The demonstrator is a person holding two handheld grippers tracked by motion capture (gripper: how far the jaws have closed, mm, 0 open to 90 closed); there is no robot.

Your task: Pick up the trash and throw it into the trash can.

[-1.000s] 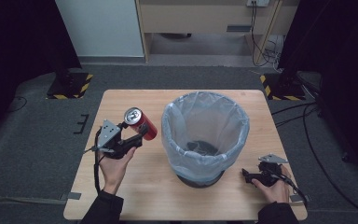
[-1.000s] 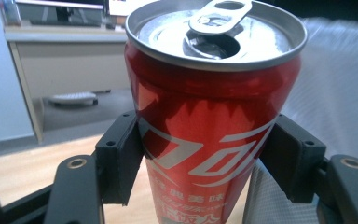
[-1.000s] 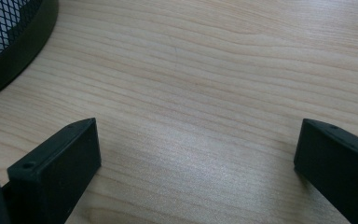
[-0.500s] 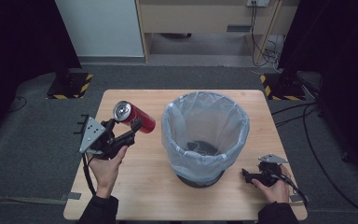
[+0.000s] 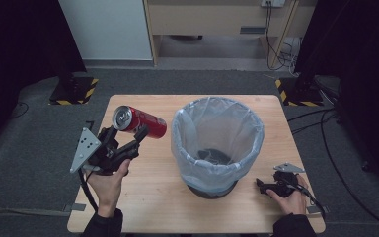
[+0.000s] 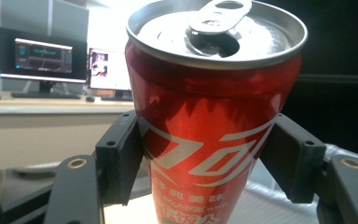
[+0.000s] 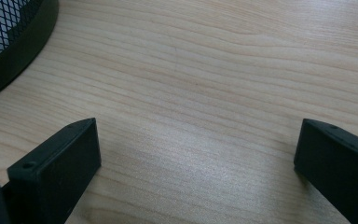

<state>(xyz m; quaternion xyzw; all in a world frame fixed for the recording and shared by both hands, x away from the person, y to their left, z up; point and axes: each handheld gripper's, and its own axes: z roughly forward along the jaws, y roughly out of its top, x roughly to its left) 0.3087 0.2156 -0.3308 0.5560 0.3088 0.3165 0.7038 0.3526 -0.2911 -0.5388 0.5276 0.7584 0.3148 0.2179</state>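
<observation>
Lifted since a second ago, the red soda can (image 5: 139, 122) now hangs above the table (image 5: 148, 207), clamped between the left gripper (image 5: 128, 140) jaws. Carrying is under way; next it must swing over the lined bin (image 5: 217, 143). Right gripper (image 5: 269, 186) jaws rest apart, empty.

Black gripper (image 5: 128, 143), grey triangular plate, trailing cable; dark sleeves.

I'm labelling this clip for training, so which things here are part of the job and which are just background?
Part of the job:
- red can, clamped in the left gripper
- lined waste bin
- right gripper, open, resting on the table

Just background:
- monitors on a desk
- cables on the floor
</observation>
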